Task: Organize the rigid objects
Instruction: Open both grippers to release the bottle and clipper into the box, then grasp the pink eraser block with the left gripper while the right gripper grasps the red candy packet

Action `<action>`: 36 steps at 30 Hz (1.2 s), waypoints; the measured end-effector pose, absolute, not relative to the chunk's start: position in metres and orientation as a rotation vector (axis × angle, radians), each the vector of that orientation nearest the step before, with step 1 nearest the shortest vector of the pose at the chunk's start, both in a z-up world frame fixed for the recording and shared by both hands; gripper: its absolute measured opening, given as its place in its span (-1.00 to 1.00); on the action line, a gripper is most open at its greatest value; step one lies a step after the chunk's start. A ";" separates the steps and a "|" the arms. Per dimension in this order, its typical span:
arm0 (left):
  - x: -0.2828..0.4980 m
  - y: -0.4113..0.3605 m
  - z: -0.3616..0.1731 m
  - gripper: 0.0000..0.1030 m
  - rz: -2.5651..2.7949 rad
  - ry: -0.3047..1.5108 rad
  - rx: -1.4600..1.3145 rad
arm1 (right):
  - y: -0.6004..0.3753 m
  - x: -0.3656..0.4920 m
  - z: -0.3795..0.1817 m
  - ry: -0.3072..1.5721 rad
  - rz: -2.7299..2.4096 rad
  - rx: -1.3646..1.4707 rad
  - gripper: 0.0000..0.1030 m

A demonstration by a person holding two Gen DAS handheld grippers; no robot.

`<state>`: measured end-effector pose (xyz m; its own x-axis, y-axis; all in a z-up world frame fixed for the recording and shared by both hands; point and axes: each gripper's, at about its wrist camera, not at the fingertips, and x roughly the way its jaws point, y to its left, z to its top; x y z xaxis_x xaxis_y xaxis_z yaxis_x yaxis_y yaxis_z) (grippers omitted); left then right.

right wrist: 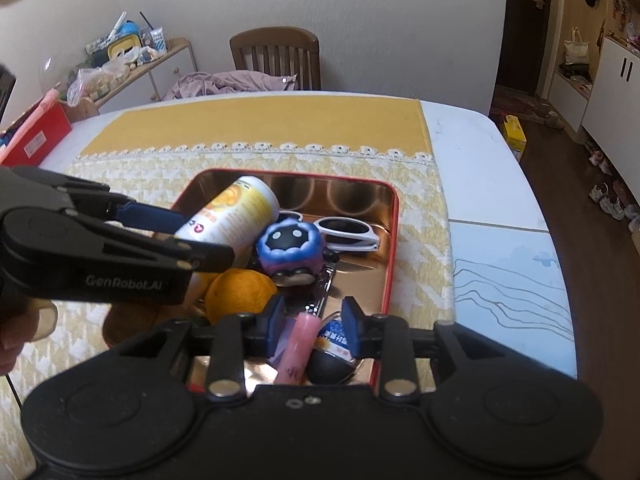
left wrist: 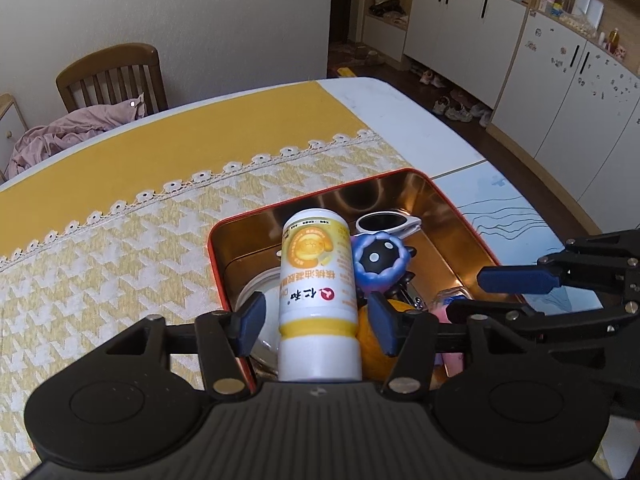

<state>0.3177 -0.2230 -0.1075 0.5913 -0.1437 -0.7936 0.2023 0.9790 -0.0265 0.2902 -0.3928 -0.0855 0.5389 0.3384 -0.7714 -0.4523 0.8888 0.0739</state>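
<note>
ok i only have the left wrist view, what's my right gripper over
Observer: The right gripper is open above a pink tube at the near end of the tin.
Operator: is the bottle upright
Observer: No, the bottle is tilted, base raised; its cap end drops toward the orange, hidden behind the left gripper.
Operator: anything else out there
Observer: A red box sits at the far left edge of the table.
</note>
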 end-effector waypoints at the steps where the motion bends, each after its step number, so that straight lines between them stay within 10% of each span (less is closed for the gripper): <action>1: 0.315 -0.222 -0.106 0.12 -0.206 0.909 0.068 | -0.393 0.289 -0.084 0.881 0.471 -0.134 -0.35; 18: 0.269 -0.191 -0.071 0.12 -0.239 0.819 0.040 | -0.386 0.261 -0.056 0.812 0.456 -0.088 0.03; 36: 0.204 -0.101 -0.057 0.54 -0.122 0.738 0.017 | -0.317 0.221 -0.044 0.741 0.540 -0.086 0.96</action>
<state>0.2041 -0.1008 -0.0570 0.7331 -0.1055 -0.6718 0.1171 0.9927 -0.0281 0.2210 -0.3166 -0.0436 0.6084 0.4373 -0.6623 -0.4969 0.8606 0.1118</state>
